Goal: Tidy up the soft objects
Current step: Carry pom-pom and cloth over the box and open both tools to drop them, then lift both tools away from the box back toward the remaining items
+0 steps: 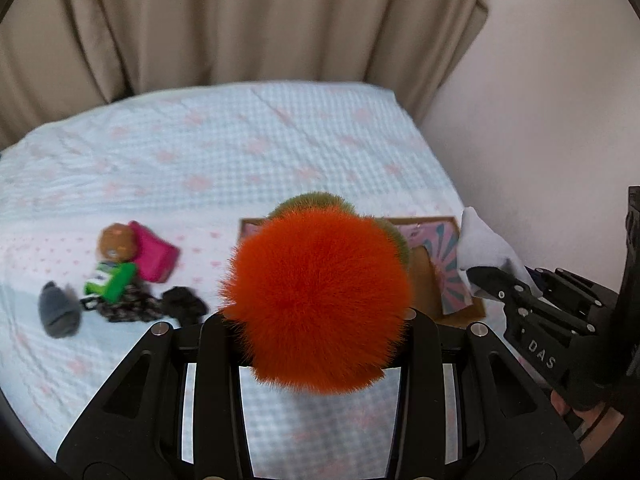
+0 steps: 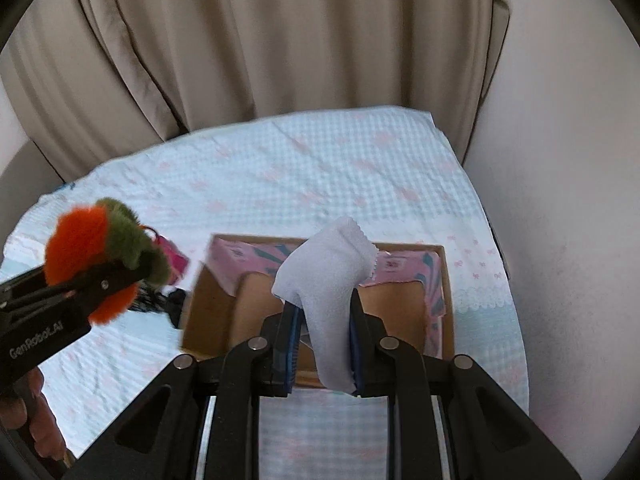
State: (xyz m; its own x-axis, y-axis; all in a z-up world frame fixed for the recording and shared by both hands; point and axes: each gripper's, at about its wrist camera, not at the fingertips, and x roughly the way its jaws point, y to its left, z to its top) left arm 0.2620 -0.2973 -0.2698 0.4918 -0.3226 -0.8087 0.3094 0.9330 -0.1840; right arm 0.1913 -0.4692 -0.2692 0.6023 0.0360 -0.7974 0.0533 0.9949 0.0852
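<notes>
The left gripper, jaws nearly closed, clamps a fluffy orange-and-green pompom plush; the right gripper, jaws fully closed, pinches a pale lavender cloth that stands up between its blue pads. The open cardboard box with pink patterned flaps rests on the blue-checked bedspread directly ahead at 12 o'clock of the right gripper, beneath the cloth, and at about 2 o'clock of the left gripper. The right hand is judged nearer the box, so the cloth likely needs only a short descent, while the plush must travel rightward.
</notes>
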